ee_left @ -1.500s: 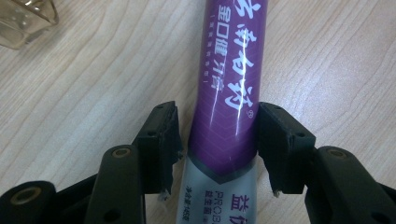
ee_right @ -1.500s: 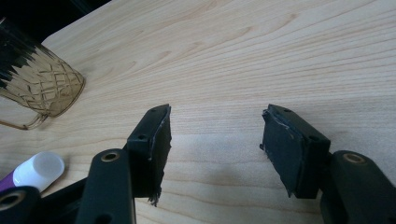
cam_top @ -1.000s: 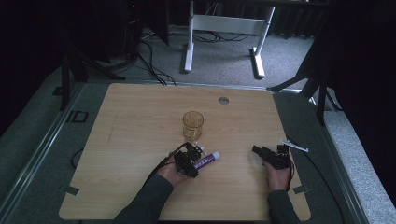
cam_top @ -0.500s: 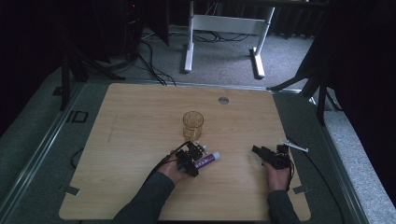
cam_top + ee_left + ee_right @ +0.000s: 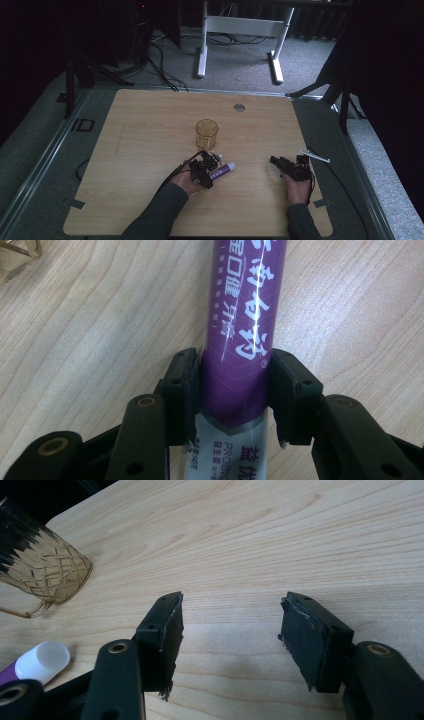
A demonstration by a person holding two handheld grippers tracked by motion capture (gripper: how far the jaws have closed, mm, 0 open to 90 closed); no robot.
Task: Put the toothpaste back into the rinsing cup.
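Observation:
A purple toothpaste tube (image 5: pixel 223 171) with a white cap (image 5: pixel 231 165) lies on the wooden table (image 5: pixel 150 130), just in front of an amber patterned glass (image 5: pixel 206 131). My left gripper (image 5: pixel 210 173) is shut on the tube. In the left gripper view both pads press the tube (image 5: pixel 245 315) near its flat tail end, with the gripper (image 5: pixel 234 395) low over the wood. My right gripper (image 5: pixel 275 161) rests to the right, apart from the tube. In the right gripper view it (image 5: pixel 230 625) stands open with bare wood between its fingers, and the glass (image 5: pixel 45 575) and the cap (image 5: pixel 42 661) sit at the left.
A round grommet hole (image 5: pixel 239 107) sits near the table's far edge. A small metal piece (image 5: pixel 315 156) lies at the right edge beside the right hand. A white desk frame (image 5: pixel 240 25) and cables are on the floor beyond the table.

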